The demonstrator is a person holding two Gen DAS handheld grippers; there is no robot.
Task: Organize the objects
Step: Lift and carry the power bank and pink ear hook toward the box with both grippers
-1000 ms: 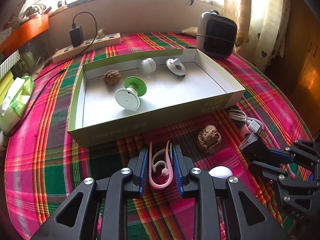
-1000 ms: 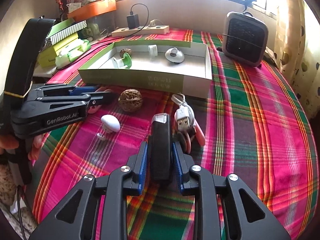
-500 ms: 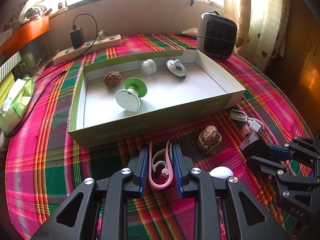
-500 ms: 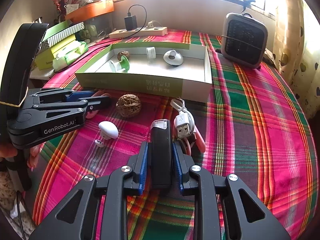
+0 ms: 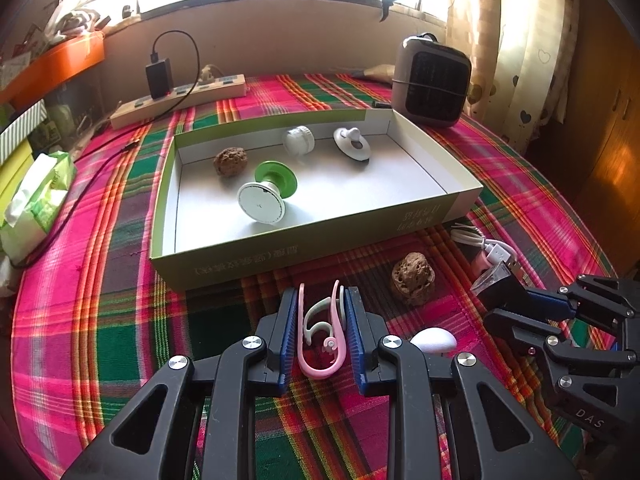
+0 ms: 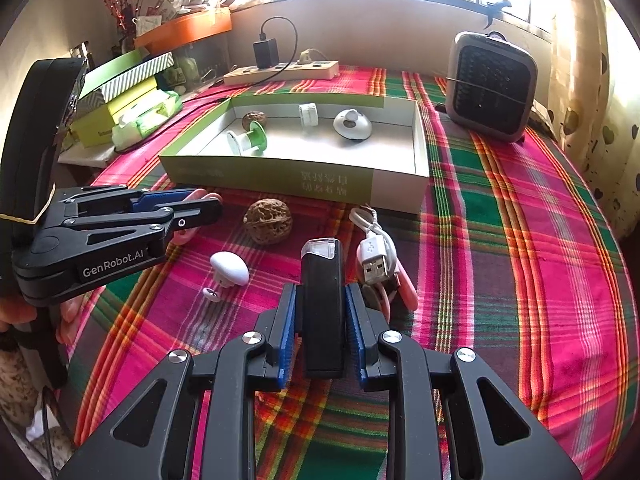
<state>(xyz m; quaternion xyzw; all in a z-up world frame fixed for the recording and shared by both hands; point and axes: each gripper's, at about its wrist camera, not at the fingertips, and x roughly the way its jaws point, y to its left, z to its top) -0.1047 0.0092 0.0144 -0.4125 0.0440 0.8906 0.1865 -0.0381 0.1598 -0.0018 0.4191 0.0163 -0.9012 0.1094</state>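
Now | walnuts point(image 5: 412, 277): two | tray point(image 5: 320, 240) items: four, seemingly

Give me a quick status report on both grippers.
Left gripper shut on pink clip. Right gripper shut on black device. Box ahead, path clear.

the lower end of the pink clip point(image 5: 320, 344) sinks out of sight between the left tongs point(image 5: 320, 332). the black device point(image 6: 322, 312) hides its base behind the right tongs point(image 6: 322, 328). the print on the green box point(image 6: 280, 178) is too blurred to read. a hand point(image 6: 24, 316) is cut off by the left edge. the window glare washes out whatever stands on the sill.
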